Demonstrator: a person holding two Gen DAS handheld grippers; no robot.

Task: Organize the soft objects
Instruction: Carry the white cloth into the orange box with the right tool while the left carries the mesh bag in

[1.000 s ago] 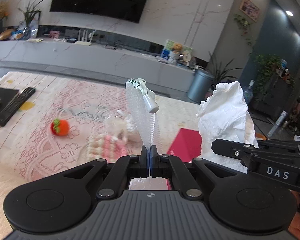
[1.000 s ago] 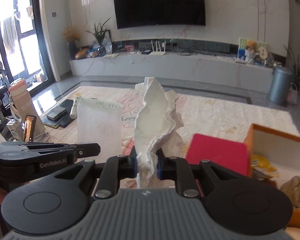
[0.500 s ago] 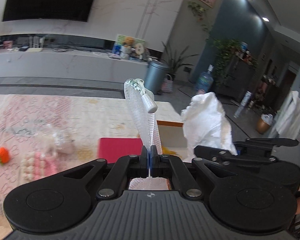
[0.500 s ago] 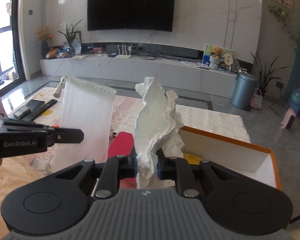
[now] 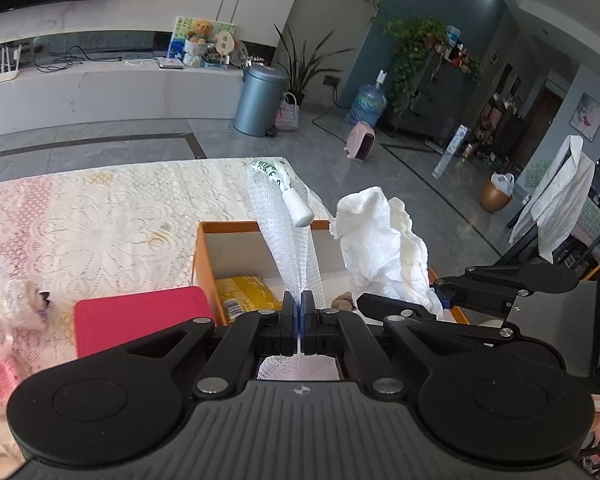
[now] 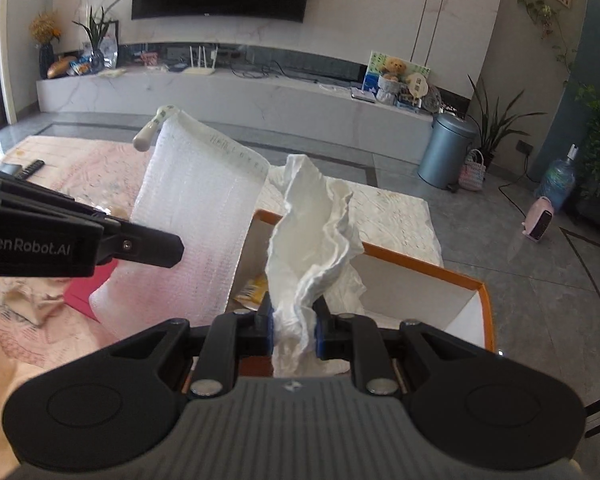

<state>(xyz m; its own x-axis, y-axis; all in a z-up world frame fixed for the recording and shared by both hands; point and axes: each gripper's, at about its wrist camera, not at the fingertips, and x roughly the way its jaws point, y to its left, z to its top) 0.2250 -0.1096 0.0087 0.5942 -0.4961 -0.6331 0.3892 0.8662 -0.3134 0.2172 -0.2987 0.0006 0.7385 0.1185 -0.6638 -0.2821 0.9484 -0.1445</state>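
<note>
Left claw [image 5: 299,312] pinches upright mesh bag [image 5: 284,232]; right claw [image 6: 293,328] pinches upright tissue [image 6: 312,240].

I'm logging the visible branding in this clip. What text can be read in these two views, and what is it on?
"GenRobot.AI": on the side of the left gripper, seen in the right wrist view.
Green print on the top band of the mesh bag: too small to read.
Grey print along the same band: too blurred to read.
</note>
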